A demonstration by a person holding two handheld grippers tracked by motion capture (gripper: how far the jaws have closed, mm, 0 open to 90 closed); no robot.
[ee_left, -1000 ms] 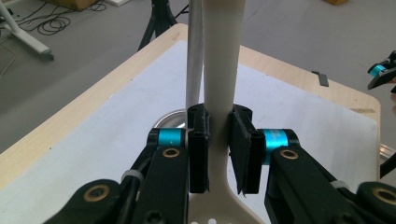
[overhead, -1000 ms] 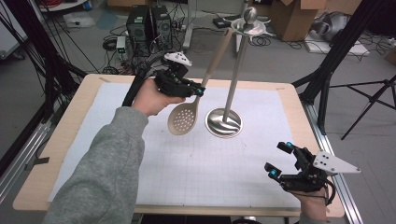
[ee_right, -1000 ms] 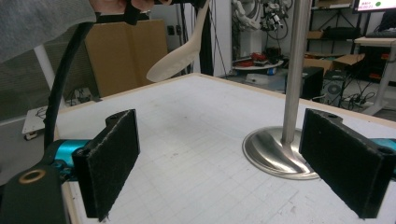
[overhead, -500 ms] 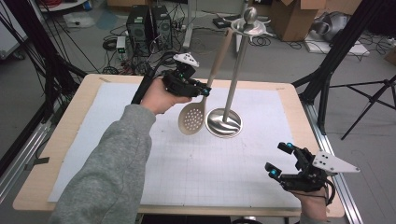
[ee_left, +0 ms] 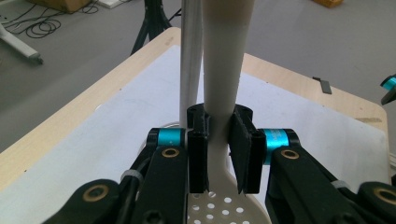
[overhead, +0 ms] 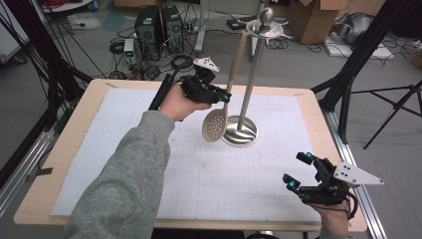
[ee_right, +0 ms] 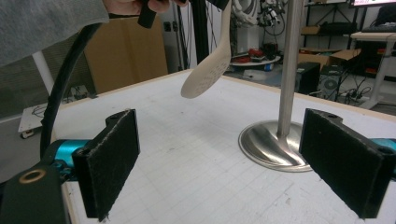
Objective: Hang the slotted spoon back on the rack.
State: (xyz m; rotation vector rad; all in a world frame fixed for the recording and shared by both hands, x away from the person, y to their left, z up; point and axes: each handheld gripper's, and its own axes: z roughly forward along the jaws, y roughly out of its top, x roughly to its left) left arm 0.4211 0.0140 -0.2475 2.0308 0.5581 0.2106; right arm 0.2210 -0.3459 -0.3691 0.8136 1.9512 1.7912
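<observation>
Cream slotted spoon (overhead: 216, 124), clamped by its handle in the left gripper (overhead: 222, 97)'s jaws, has swung closer to the steel stand (overhead: 240, 134) and hangs upright, likely about hooked; right gripper (overhead: 297, 171) waits, jaws spread.

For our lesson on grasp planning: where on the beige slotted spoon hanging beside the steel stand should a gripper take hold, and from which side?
Grip the beige slotted spoon at its narrow neck just above the perforated bowl, coming in level from the side away from the steel stand. The left gripper clamps exactly there.
</observation>
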